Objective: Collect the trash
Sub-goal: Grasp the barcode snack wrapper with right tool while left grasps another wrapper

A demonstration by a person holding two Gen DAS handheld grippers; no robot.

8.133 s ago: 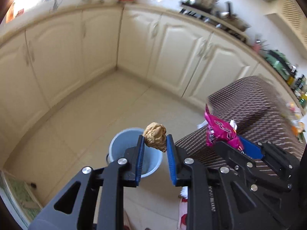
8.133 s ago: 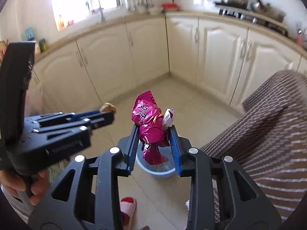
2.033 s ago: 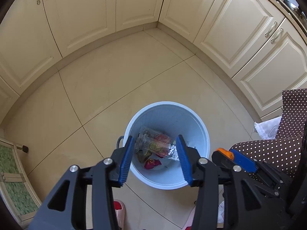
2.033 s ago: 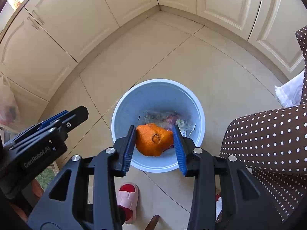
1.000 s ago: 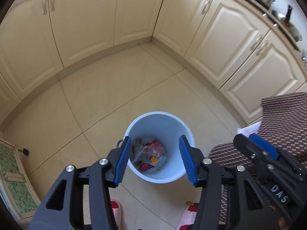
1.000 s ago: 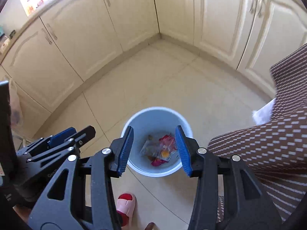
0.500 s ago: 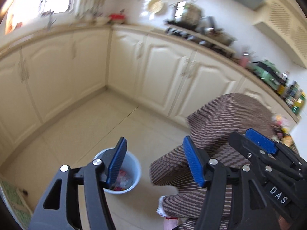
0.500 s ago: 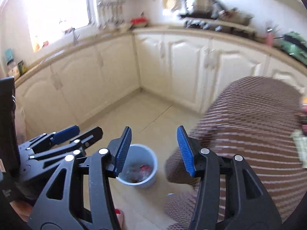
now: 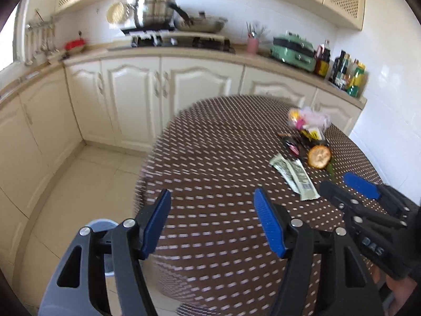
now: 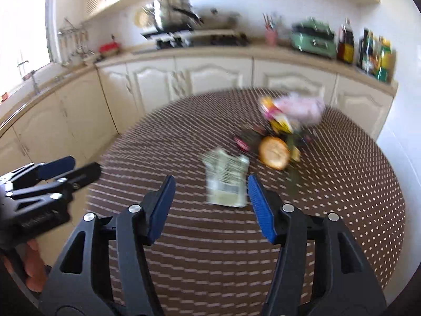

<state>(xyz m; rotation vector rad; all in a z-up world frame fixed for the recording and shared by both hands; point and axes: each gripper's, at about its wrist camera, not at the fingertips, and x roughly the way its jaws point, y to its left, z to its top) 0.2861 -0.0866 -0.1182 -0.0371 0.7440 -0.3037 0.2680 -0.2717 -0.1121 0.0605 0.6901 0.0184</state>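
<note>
Left gripper (image 9: 212,222): lowest in the left wrist view, jaws wide apart with nothing between the blue pads; it hangs over the near edge of the table. It also shows at the left edge of the right wrist view (image 10: 52,176).
Right gripper (image 10: 210,206): jaws wide apart and empty, poised above the table with the flat wrapper just ahead between the fingertips. In the left wrist view it shows at lower right (image 9: 368,210), a bit of the hand under it.
Bin (image 9: 102,227): pale blue, on the floor just beside the table's near-left edge, mostly hidden behind the left gripper's left finger; its contents cannot be seen.
Table (image 9: 215,158): round, covered in a brown cloth with white dots; blurred by motion in both views.
Flat wrapper (image 10: 227,181): pale green-white packet lying flat on the cloth, nearest of the trash, just in front of the right gripper; also in the left wrist view (image 9: 294,175).
Orange peel (image 10: 273,152): round, pale inside facing up, just beyond the wrapper to the right; also (image 9: 319,156).
Trash pile (image 10: 286,118): pink, yellow and dark wrappers bunched together behind the peel, touching it; too blurred to tell apart; also (image 9: 307,126).
Cabinets (image 9: 136,89): cream doors running behind the table and along the left wall.
Counter (image 9: 184,50): above the cabinets, carrying a stove with pots (image 9: 155,8), a pink cup, a green appliance (image 9: 293,50) and bottles (image 9: 347,71) at far right.
</note>
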